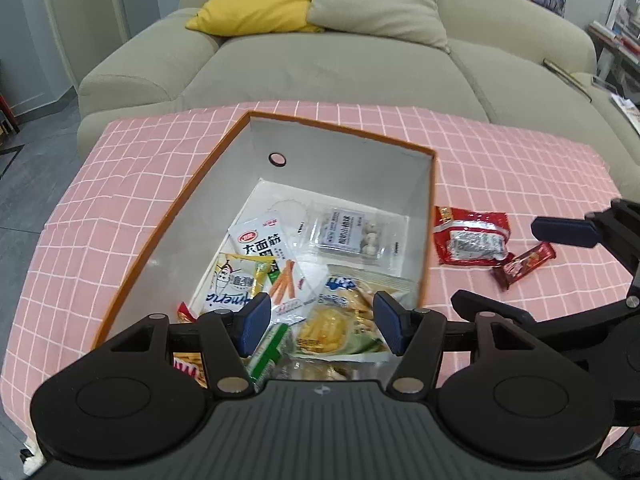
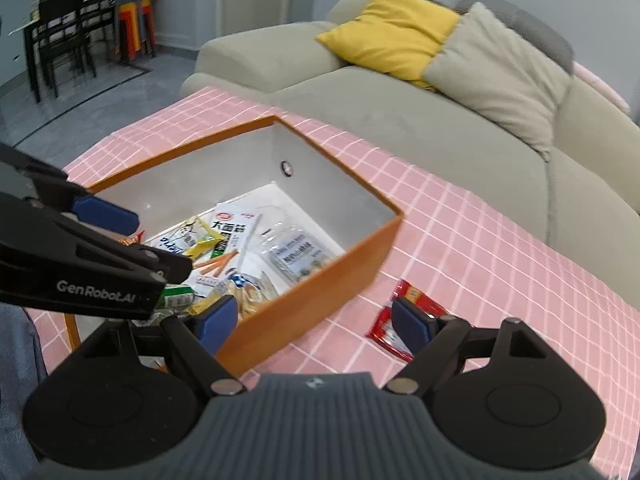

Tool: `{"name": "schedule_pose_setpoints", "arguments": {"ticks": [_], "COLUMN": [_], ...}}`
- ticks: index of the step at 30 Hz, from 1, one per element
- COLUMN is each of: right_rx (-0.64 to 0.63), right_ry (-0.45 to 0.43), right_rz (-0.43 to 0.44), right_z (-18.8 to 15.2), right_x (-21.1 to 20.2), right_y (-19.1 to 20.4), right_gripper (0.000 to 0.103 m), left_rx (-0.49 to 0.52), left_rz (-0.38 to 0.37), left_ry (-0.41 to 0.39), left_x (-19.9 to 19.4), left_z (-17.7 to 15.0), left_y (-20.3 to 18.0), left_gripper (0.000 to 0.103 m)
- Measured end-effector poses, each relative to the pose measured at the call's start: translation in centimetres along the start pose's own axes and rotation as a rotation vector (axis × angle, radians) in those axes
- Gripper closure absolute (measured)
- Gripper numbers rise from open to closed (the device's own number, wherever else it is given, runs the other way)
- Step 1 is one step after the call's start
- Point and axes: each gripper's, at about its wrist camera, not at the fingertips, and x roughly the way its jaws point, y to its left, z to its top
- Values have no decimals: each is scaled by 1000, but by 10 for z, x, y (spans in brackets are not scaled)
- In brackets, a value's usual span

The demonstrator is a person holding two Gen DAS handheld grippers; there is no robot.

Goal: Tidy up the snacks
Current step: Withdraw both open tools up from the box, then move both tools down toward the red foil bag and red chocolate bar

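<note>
- Blue-padded left gripper (image 1: 322, 322): jaws stand wide and hold nothing; it hangs over the near end of the orange box (image 1: 176, 216), directly above the packets inside.
- Right gripper (image 2: 316, 320): jaws wide, nothing between them; it straddles the box's near corner, left pad over the interior, right pad over the red snack packet (image 2: 394, 320) on the cloth.
- Box contents: a yellow chip bag (image 1: 328, 328), a white noodle-snack packet (image 1: 264, 240), a clear pouch of white candies (image 1: 352, 234) and others, lying flat and overlapping.
- Outside the box, on the pink checked tablecloth (image 1: 500, 152): the red snack packet (image 1: 468, 238) just beside the box wall; a small dark-red bar (image 1: 524, 264) touching its far corner.
- Handling judgement: film packets are light, soft and slippery; contents probably crush easily; close the pads across a sealed edge or narrow end, not the filled middle; light pressure only.
- Risk judgement: a flat packet may slide on the cloth before the lower pad gets under it.
</note>
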Motion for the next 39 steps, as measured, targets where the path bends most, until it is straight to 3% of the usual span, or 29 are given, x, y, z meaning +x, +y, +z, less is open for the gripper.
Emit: {"name": "schedule_pose_setpoints", "arguments": {"ticks": [9,20,30,39], "right_rx": [79,164,239,358], "right_ry": [-97,-160,-113,-46], "right_rz": [-54,-122,-161,-187], "right_z": [-33,-79,-120,-129], "right_x": [-37,-61,-54,-27], "right_y": [-6,-16,-41,-82], "right_gripper": [22,23,23,33], "left_rx": [-35,29,118,169], "left_rz": [-11,-67,-110,-109], "left_ry": [-77,-156,-145,-126], "left_x": [-22,-37,-19,10], "left_z": [-21,-44,-56,-44], "left_y": [-14,-43,-89,-114], "left_gripper": [34,34,34,34]}}
